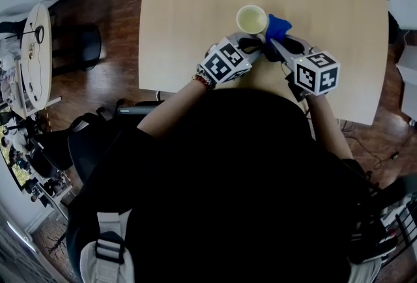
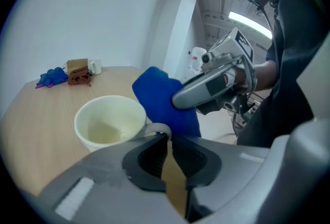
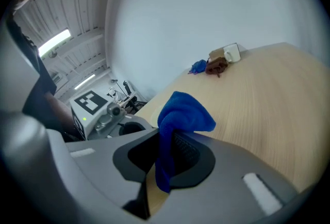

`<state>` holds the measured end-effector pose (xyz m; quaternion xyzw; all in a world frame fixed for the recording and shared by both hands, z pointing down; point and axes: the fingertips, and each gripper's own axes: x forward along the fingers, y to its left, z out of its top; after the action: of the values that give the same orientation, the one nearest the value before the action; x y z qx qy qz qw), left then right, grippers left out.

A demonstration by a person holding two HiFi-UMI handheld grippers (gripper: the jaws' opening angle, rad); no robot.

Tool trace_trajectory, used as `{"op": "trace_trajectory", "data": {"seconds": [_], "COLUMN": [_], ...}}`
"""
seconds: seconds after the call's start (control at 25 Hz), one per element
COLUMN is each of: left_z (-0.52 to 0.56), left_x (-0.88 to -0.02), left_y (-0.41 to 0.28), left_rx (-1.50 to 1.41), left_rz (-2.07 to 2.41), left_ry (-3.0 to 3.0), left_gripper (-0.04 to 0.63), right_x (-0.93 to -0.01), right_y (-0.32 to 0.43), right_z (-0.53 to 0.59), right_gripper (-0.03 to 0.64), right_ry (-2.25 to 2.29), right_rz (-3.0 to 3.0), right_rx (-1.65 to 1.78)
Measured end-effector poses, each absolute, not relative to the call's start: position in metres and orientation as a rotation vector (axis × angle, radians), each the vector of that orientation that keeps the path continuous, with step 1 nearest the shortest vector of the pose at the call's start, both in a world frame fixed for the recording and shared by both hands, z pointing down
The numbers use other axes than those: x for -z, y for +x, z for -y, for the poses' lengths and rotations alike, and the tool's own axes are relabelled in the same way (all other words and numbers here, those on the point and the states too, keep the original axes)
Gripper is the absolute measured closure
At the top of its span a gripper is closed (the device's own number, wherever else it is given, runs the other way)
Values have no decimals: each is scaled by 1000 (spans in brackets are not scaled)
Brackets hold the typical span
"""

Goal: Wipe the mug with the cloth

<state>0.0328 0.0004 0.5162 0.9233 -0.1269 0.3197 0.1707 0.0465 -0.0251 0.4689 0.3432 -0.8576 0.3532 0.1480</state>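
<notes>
Head view places the mug (image 1: 251, 18) at upper centre of the frame, upright on the table (image 1: 189, 27). The cloth (image 1: 278, 26) is just beside its right flank and both tongs are directly below. We find the left gripper (image 1: 253, 48) narrow, pinching the mug's handle (image 2: 159, 129). The right gripper (image 1: 280, 47) is clamped on the cloth, a fold of which bunches out past its tips. We judge the step in hand to be setting cloth against the mug wall for the wipe. To do it well, the left grip should stay firm and keep the mug flat on the table. The pinch sits at the very tips, so a sideways push could twist the handle free. The right should press the loose bunch, not the hard jaw tips, against the wall, sweep round it, then pass over the rim. Left gripper view shows what the head view cannot: the handle loop meeting the jaw tips at lower centre, and the mug's pale inside, which looks empty. It also shows the cloth standing behind the handle at mid-frame, though we cannot tell whether cloth and mug touch. Right gripper view alone shows the cloth running down between the pads, well seated. The mug is hardly seen in that view, masked by the cloth. Both gripper views also show small clutter (image 2: 72, 73) at the table's far edge, which the head view does not show.
</notes>
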Motion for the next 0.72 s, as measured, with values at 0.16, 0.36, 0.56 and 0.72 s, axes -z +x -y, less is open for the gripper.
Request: {"op": "trace_trajectory", "data": {"seconds": [0.16, 0.36, 0.56, 0.72], "left_z": [-1, -18, -22, -11], "left_x": [-515, -515, -517, -506], "left_y": [36, 7, -23, -32], "left_rx": [-884, -940, -895, -846], "left_rz": [373, 358, 452, 523], "left_ry": [2615, 2652, 2591, 2596], "left_gripper": [574, 592, 592, 594], "right_x": [-438, -445, -478, -497], "right_y": [49, 16, -5, -15], "right_z": [23, 14, 8, -1], "right_gripper": [565, 565, 565, 565], "right_ry": [1009, 912, 834, 761], "right_rz": [2505, 2421, 2279, 2211], "right_rx": [-951, -804, -694, -613]}}
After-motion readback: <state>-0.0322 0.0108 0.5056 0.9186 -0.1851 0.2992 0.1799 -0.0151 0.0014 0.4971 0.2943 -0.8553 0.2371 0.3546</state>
